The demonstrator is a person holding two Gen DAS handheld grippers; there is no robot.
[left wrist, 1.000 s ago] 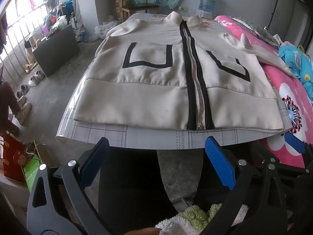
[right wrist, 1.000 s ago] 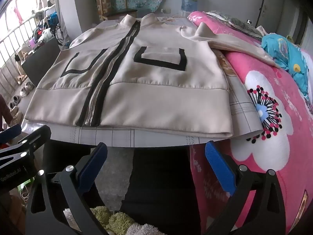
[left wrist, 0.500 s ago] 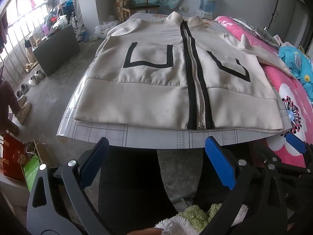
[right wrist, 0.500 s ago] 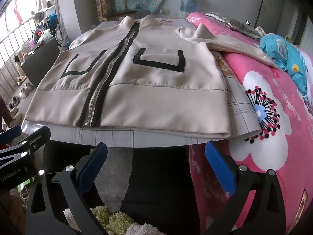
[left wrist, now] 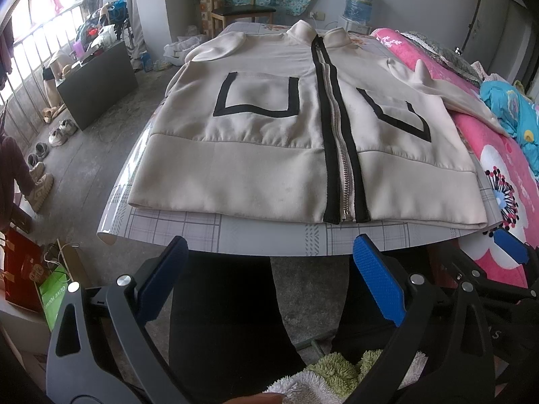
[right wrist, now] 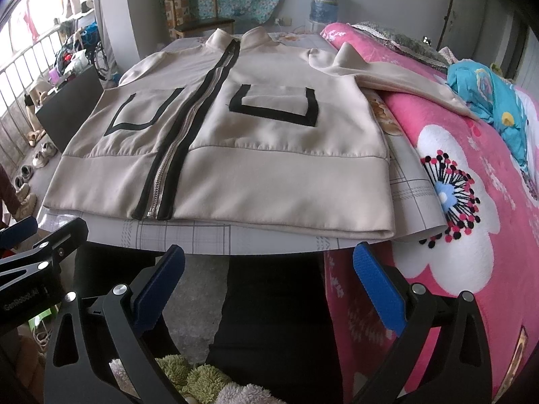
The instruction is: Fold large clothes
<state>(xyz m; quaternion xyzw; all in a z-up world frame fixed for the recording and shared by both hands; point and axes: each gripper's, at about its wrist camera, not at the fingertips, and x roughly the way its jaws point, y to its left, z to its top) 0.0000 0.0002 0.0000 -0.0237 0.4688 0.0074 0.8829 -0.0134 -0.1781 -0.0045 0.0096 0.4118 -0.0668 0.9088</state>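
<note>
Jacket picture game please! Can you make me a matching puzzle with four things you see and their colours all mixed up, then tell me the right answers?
Things:
1. jacket
2. blanket with flowers
3. pads on the left gripper
4. trim beside the zipper

Colours:
A. blue
B. black
C. cream
D. pink

Right pairs: 1-C, 2-D, 3-A, 4-B.

The jacket lies flat and zipped on the table, and the blanket sits on its right side. Both the left gripper and the right gripper are open and hold nothing.
</note>
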